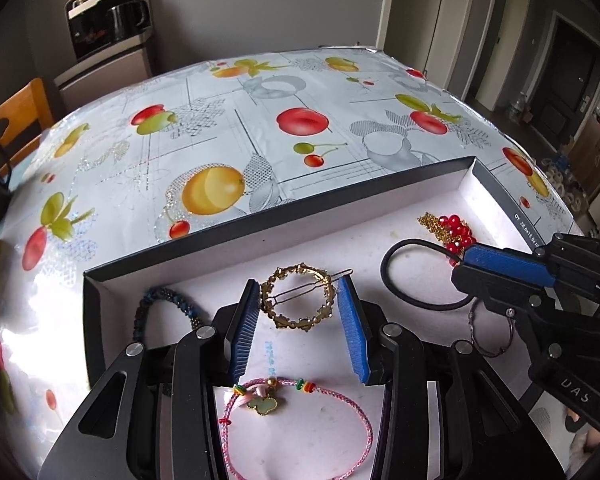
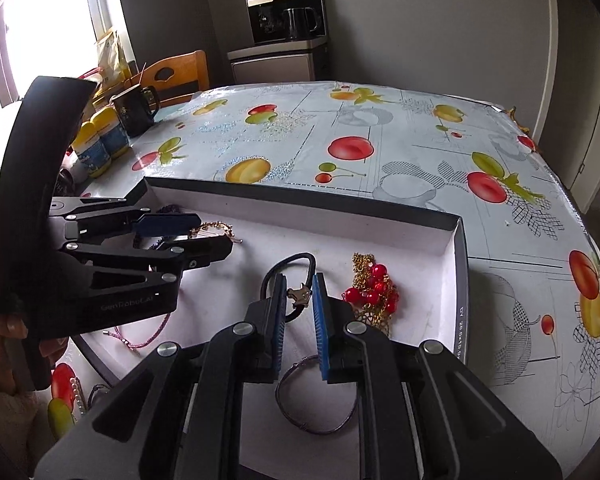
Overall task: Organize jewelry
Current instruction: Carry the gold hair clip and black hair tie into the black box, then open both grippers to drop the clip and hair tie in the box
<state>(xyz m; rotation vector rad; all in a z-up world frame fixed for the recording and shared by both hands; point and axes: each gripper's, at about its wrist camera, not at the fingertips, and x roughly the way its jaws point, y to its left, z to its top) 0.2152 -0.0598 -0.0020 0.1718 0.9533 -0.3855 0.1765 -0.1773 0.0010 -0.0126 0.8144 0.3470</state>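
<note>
A shallow dark box with a white floor [image 1: 228,248] [image 2: 380,216] holds the jewelry. My left gripper [image 1: 298,286] [image 2: 198,236] is open, its blue pads either side of a gold round hair clip [image 1: 298,300] on the floor. A pink cord bracelet with a green clover charm [image 1: 296,408] lies under it; a dark beaded bracelet [image 1: 168,300] is to the left. My right gripper [image 2: 299,282] [image 1: 466,262] is open around a black hair tie with a metal charm [image 2: 298,294] [image 1: 416,276]. A red bead and gold chain piece [image 2: 374,288] [image 1: 452,228] lies right. A thin metal bangle [image 2: 320,400] [image 1: 492,328] lies near.
The box sits on a table with a fruit-print cloth [image 1: 300,120]. A black mug [image 2: 134,114] and yellow-lidded bottles [image 2: 100,144] stand at the table's left edge. A wooden chair [image 2: 176,76] and a cabinet with a coffee machine [image 2: 284,16] are behind.
</note>
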